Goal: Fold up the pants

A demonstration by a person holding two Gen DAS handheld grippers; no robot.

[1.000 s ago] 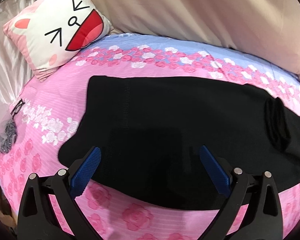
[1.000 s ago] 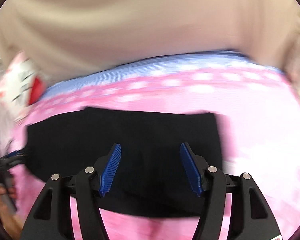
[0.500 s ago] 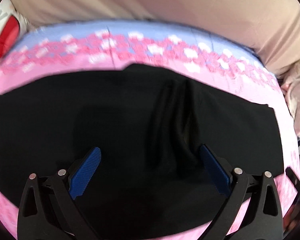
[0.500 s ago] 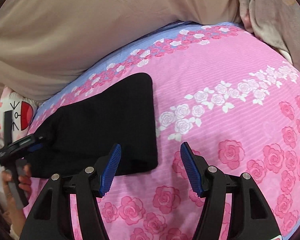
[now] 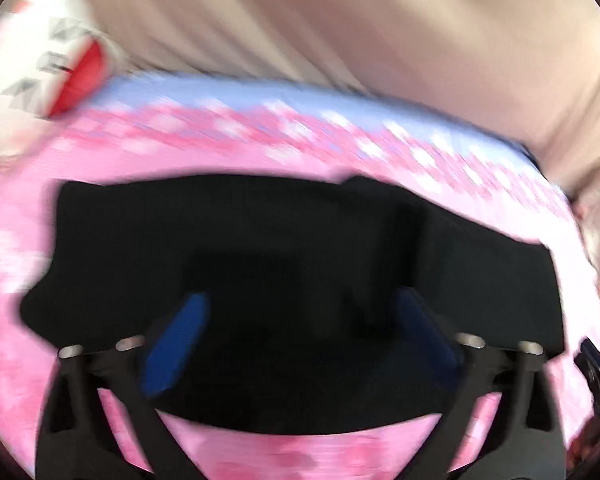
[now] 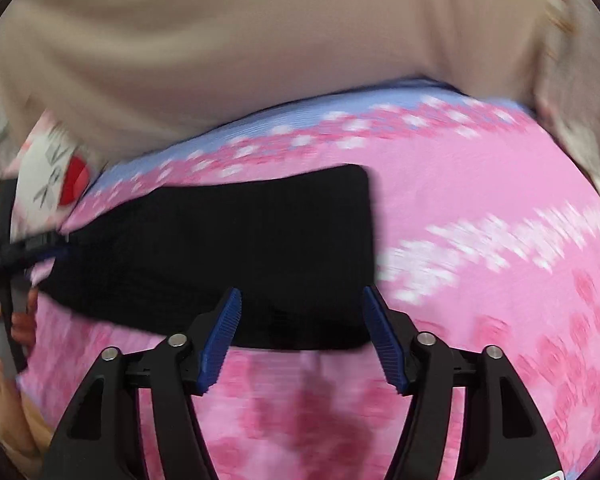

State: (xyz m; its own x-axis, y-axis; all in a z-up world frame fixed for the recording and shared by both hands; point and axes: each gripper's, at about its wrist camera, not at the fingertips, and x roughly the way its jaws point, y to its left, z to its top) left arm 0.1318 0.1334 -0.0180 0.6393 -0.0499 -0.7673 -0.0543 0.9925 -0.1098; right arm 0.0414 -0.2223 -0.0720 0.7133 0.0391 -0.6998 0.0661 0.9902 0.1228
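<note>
We see both the left gripper (image 5: pixel 300 336) and right gripper (image 6: pixel 302 334) spread wide and holding nothing above the black pants (image 6: pixel 240 248), apparently flat on the pink bedspread (image 6: pixel 480 200).

pants (image 5: pixel 300 248) on bed (image 5: pixel 100 160), centre | pillow (image 5: pixel 48 76) at 10 o'clock, behind pants | left claw (image 5: pixel 300 340) over pants' near edge | right claw (image 6: pixel 302 336) over pants' 3 o'clock end

Matt black cloth pants (image 5: pixel 300 248); soft pink floral cloth bedsheet (image 6: pixel 480 184).
</note>
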